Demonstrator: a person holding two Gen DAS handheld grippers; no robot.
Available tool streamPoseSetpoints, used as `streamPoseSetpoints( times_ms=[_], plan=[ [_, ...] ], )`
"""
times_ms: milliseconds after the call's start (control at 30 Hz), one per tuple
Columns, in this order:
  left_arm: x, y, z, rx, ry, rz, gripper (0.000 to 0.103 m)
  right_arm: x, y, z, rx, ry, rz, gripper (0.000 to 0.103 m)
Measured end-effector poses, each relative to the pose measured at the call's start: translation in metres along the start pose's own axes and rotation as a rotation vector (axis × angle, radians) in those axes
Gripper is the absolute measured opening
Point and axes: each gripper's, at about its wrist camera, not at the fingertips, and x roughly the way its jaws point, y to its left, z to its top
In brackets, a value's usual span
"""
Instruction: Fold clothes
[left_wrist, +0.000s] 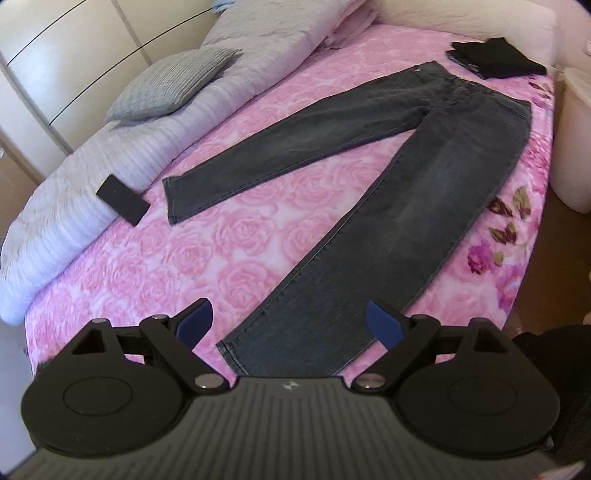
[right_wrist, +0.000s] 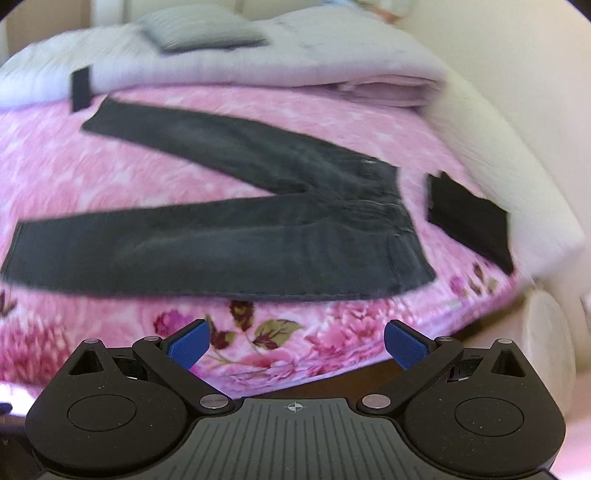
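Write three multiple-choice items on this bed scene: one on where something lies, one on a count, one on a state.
1. Where does the folded black garment lie?
A. beyond the waistband of the dark grey denim jeans
B. on the grey ribbed cushion
C. on the floor

2. How many jean legs lie spread apart on the pink rose-patterned bedspread?
A. one
B. two
C. three

3. How do the jaws of the left gripper stand?
A. shut on a hem
B. shut on nothing
C. open, holding nothing

Key:
1 A: the black stack sits just past the waistband, near the bed's far corner.
2 B: both legs fan out in a V from the waist.
3 C: the blue pads stand wide apart above the near leg's hem; the right gripper is open likewise.
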Motion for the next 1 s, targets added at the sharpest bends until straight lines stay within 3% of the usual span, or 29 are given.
streamPoseSetpoints(
  times_ms=[367,567,700,900,1000],
  plan=[
    [0.003,-0.085,0.045,-0.191,0.163,0.163,0.088,0.092,-0.092,0.006,-0.252,0.027,0.230,0.103],
    [-0.001,-0.112,0.054,-0.242,0.184,0.215,0.088,0.119,-0.116,0.017,-0.354,0.020,0.302,0.103],
    [0.022,-0.126,0.035,-0.089,0.173,0.231,0.088,0.132,-0.111,0.015,-0.474,-0.033,0.307,0.103],
    [0.062,-0.144,0.002,0.162,0.154,0.243,0.087,0.157,-0.099,-0.005,-0.657,-0.139,0.245,0.103],
    [0.097,-0.151,-0.027,0.304,0.155,0.225,0.079,0.174,-0.095,-0.017,-0.730,-0.177,0.204,0.101]
  ],
)
